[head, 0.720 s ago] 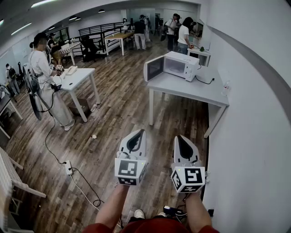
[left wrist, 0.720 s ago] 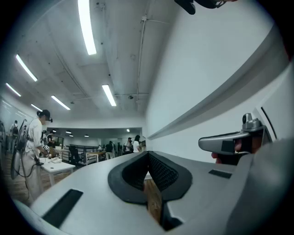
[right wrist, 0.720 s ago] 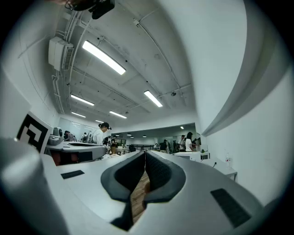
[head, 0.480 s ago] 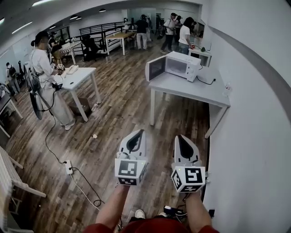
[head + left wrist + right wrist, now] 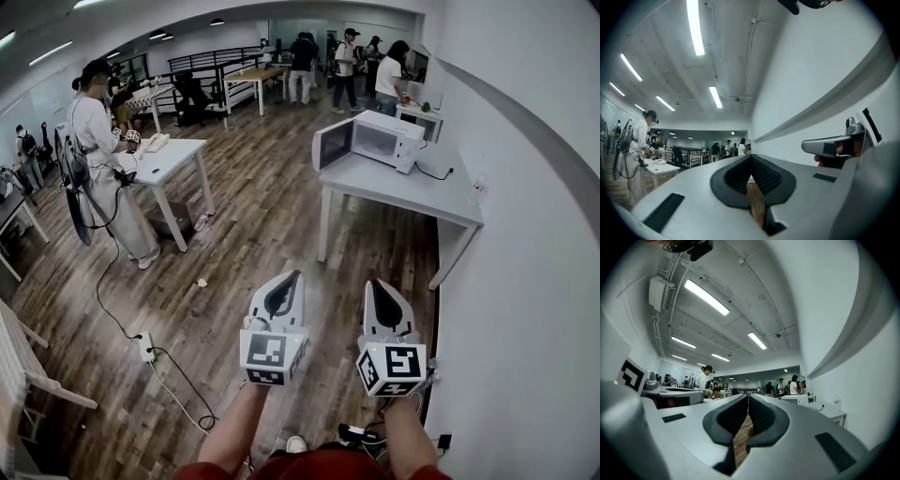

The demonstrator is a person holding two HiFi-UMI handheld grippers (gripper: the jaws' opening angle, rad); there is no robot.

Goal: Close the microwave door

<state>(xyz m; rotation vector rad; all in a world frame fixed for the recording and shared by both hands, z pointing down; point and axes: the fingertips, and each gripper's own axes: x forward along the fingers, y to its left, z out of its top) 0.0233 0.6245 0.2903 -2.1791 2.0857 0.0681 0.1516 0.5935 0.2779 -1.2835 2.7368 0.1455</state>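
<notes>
The white microwave [image 5: 386, 140] stands on a grey table [image 5: 403, 192] far ahead by the right wall, its door [image 5: 332, 143] swung open to the left. Both grippers are held low over the wooden floor, well short of that table. My left gripper [image 5: 293, 277] is shut with nothing in it, and its jaws meet at the tip in the left gripper view [image 5: 751, 156]. My right gripper [image 5: 376, 283] is also shut and empty, its jaws closed together in the right gripper view [image 5: 748, 396]. That view shows the microwave [image 5: 797, 400] small, to the right of the jaws.
A white wall [image 5: 525, 244] runs close along the right. A white table [image 5: 167, 157] stands at the left with a person [image 5: 98, 141] beside it. A power strip [image 5: 147, 349] and cables lie on the floor at the lower left. Several people [image 5: 347, 58] stand at the back.
The head view has shifted: the microwave and its table now sit slightly further right and lower in the picture. Both grippers keep their pose and stay shut.
</notes>
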